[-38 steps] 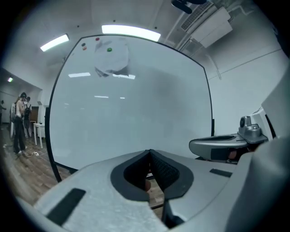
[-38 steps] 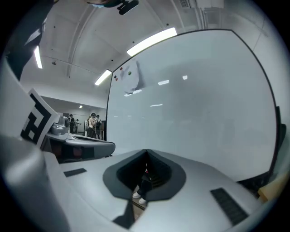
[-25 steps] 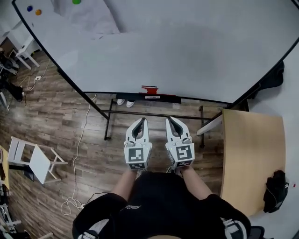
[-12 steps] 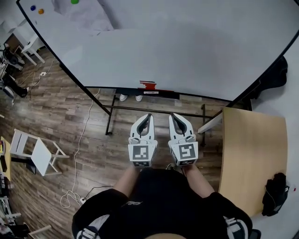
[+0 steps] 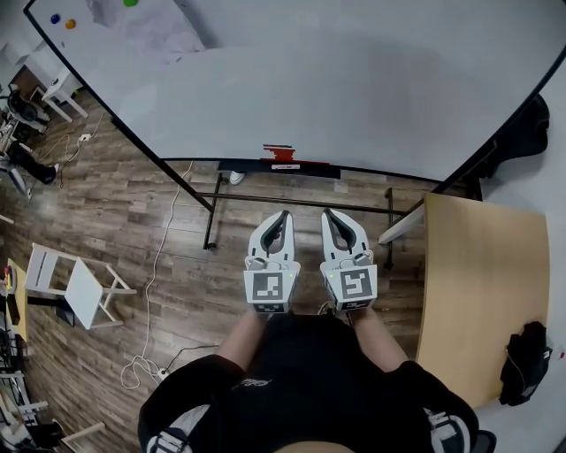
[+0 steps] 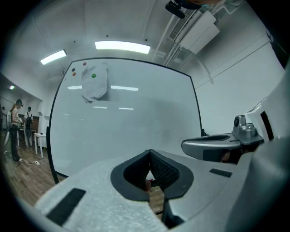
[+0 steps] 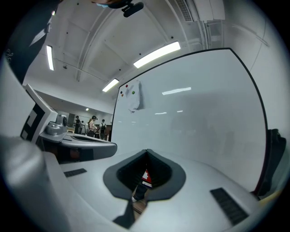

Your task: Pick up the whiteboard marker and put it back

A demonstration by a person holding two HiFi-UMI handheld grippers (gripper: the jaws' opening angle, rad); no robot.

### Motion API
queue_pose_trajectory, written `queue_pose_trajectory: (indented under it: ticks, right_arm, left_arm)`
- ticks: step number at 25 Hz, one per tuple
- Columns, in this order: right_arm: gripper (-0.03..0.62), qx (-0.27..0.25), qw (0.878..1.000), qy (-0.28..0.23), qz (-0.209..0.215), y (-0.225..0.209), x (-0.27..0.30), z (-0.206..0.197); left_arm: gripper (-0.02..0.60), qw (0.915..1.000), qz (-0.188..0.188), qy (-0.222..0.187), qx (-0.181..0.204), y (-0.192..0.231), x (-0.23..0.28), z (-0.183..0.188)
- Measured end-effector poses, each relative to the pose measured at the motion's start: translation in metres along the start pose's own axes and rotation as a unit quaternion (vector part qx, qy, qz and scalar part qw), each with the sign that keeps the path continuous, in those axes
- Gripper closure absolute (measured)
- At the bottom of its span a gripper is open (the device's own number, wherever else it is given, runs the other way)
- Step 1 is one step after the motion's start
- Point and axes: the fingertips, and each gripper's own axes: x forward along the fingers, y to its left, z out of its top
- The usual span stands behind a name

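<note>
A small red marker (image 5: 281, 148) lies on the black tray (image 5: 309, 168) at the bottom edge of the big whiteboard (image 5: 354, 80). My left gripper (image 5: 283, 213) and right gripper (image 5: 327, 212) are held side by side, level, pointing at the board, well short of the tray. Both are shut with nothing between the jaws. In the left gripper view the gripper (image 6: 150, 150) has its tips together, with a bit of red marker (image 6: 147, 183) showing through the gap behind them. The right gripper (image 7: 146, 152) also has its tips touching, and the red marker (image 7: 146, 176) shows through its gap.
A wooden table (image 5: 478, 292) stands close on the right with a black bag (image 5: 523, 363) on it. The whiteboard's stand bar (image 5: 301, 202) crosses below the tray. A white chair (image 5: 75, 292) and a floor cable (image 5: 159, 265) are on the left. Magnets (image 5: 129, 3) and a sheet sit on the board's top left.
Both grippers have moved together a little toward the whiteboard and slightly right in the head view. They stay shut and empty. The marker has not moved.
</note>
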Motion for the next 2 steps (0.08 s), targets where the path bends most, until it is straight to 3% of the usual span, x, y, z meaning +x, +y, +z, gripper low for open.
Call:
queue_pose_trajectory:
  ticks: [2]
  right_arm:
    - [0.592,0.0,1.0,0.001,-0.001,-0.0014,0.0011,0.003]
  left_arm:
    - [0.577,1.0,0.0,-0.003,-0.001,-0.0011,0.0018,0.0007]
